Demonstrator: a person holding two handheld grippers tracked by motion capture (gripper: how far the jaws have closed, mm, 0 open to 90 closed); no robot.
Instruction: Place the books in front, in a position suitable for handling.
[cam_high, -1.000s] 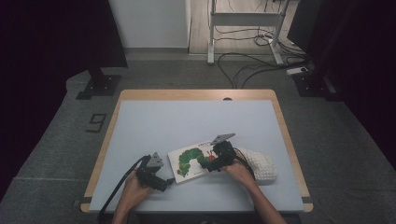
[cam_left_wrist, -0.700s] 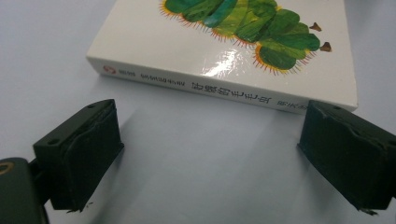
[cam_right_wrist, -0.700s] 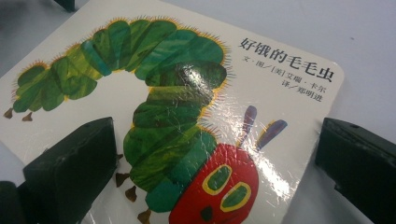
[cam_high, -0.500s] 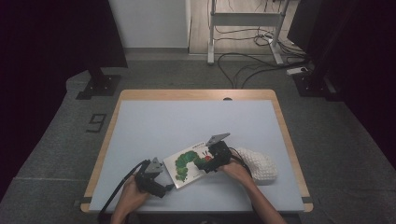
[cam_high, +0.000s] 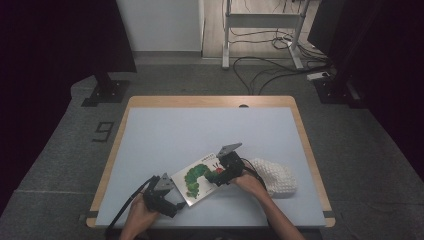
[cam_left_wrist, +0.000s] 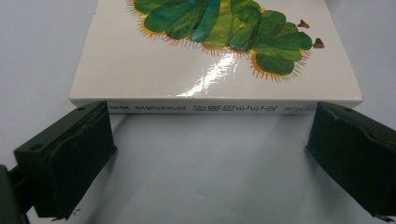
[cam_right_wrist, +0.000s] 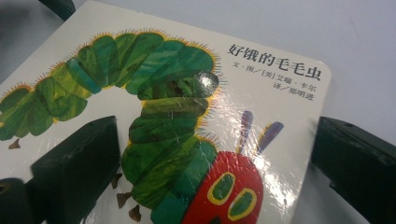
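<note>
Work looks early: left hand-held gripper (cam_high: 172, 201) sits with jaws spread wide at the spine of the picture book (cam_high: 199, 178), not touching it. The book lies flat and shut on the worktop (cam_high: 200, 130); the right hand-held gripper (cam_high: 220, 176), jaws also apart, hangs over its cover beside a white knitted thing (cam_high: 274, 176), so gripping and opening remain.

This looks like a lab or test room, not a home. A pale blue table with a light wooden rim (cam_high: 120, 145) stands alone on grey carpet floor (cam_high: 60, 165). Black cables (cam_high: 260, 62) lie loose on the floor by a white metal stand on feet (cam_high: 260, 35). Dark black curtains (cam_high: 55, 40) hang at both sides. A black number nine mark (cam_high: 102, 131) sits on the floor.
</note>
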